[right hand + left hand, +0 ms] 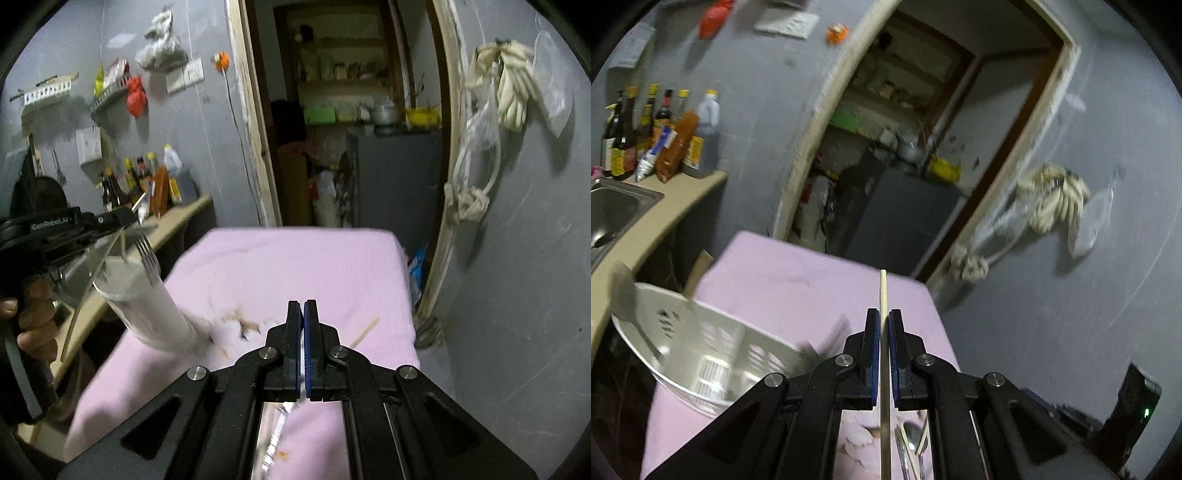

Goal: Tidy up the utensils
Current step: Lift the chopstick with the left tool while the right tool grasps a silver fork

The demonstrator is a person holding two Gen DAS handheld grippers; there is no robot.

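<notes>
My left gripper [884, 325] is shut on a wooden chopstick [883, 295] that sticks up past the fingertips, above the pink table [798, 280]. A white utensil holder [701, 343] stands at the lower left with a spatula [626, 295] and a wooden handle in it. A spoon [910, 439] and more chopsticks lie below the jaws. My right gripper [303, 314] is shut on a metal utensil handle [301, 387], its type unclear. In the right wrist view the holder [147, 302] shows a fork [147, 254] and a knife [92, 269]; the left gripper [110, 221] hovers above it.
A counter with a steel sink [613, 210] and sauce bottles [661, 133] runs along the left. An open doorway [905, 147] lies beyond the table. Gloves and rope [509, 92] hang on the right wall. A loose chopstick [364, 330] lies on the pink cloth [295, 266].
</notes>
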